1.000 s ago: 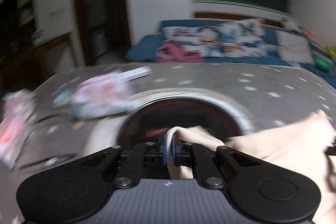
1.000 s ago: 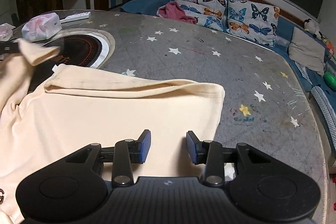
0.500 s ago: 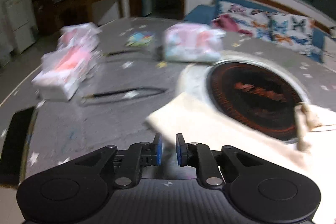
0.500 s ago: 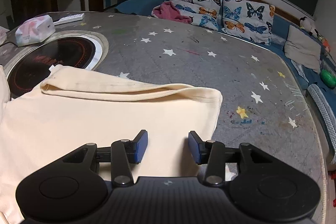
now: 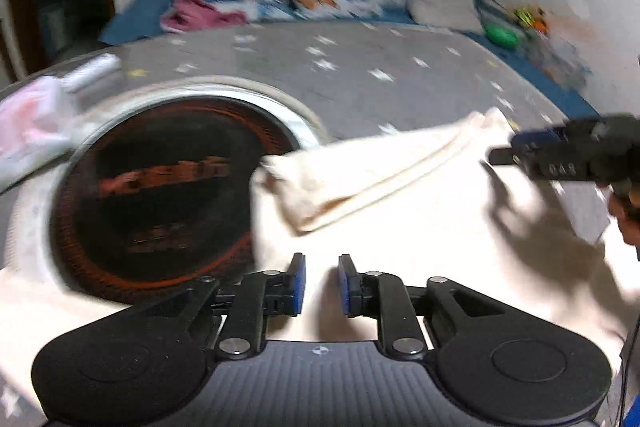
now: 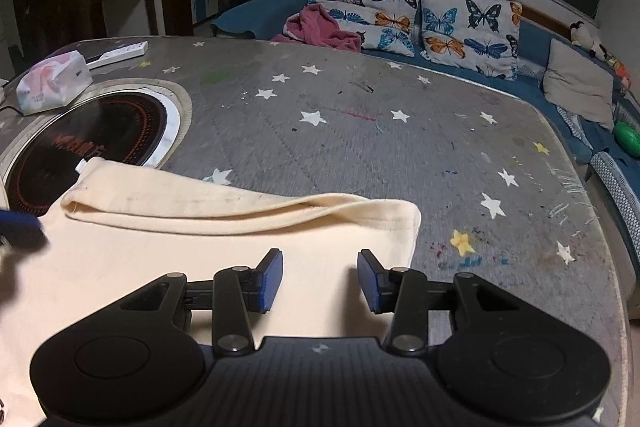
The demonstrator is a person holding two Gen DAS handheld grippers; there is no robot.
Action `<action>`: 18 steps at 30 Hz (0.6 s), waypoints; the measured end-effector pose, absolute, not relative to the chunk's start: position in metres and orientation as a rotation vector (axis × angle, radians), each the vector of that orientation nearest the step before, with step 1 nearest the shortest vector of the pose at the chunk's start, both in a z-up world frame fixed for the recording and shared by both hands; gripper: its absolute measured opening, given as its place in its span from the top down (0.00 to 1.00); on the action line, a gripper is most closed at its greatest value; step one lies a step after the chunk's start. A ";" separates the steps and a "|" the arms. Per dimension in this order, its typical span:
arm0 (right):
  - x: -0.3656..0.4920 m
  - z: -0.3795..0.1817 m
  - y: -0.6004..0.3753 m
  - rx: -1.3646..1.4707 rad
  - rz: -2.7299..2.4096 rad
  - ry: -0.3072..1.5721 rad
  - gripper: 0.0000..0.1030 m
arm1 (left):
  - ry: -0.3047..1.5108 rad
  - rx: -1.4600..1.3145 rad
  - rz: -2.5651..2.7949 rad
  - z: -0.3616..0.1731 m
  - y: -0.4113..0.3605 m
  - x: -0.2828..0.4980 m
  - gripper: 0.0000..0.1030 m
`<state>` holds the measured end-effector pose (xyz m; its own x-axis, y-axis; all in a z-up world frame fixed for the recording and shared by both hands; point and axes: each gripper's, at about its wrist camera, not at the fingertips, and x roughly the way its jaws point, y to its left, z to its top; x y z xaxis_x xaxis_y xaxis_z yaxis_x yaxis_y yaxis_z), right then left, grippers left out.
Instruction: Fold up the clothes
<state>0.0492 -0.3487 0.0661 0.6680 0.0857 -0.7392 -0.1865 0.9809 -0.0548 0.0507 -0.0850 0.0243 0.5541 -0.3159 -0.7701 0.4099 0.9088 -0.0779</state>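
A cream garment [image 6: 200, 259] lies flat on the grey star-patterned table [image 6: 360, 147], one sleeve [image 6: 224, 205] folded across its top edge. In the blurred left wrist view the same garment [image 5: 420, 235] and folded sleeve [image 5: 360, 179] show. My left gripper [image 5: 322, 285] hovers over the cloth near the hob, its jaws opening, nothing between them. My right gripper [image 6: 320, 281] stands open above the garment's right part, empty; it also shows at the right of the left wrist view as the right gripper [image 5: 520, 147].
A round black induction hob [image 6: 84, 143] is set into the table at the left, partly under the cloth. A tissue pack [image 6: 54, 83] and a white remote [image 6: 120, 51] lie behind it. A blue sofa [image 6: 532, 39] with butterfly cushions lines the far side.
My left gripper let go of the sleeve it was shut on, swung out to the left and came back over the garment with its jaws parting. The sleeve now lies folded flat. The right gripper edged slightly.
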 end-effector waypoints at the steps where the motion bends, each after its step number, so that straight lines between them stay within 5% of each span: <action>1: 0.052 0.065 -0.349 -0.129 0.155 0.830 0.61 | 0.877 0.135 -0.439 0.025 -0.090 0.053 0.73; 18: 0.102 0.059 -0.352 -0.079 0.133 0.779 0.59 | 0.822 -0.103 -0.345 0.034 -0.088 0.154 0.64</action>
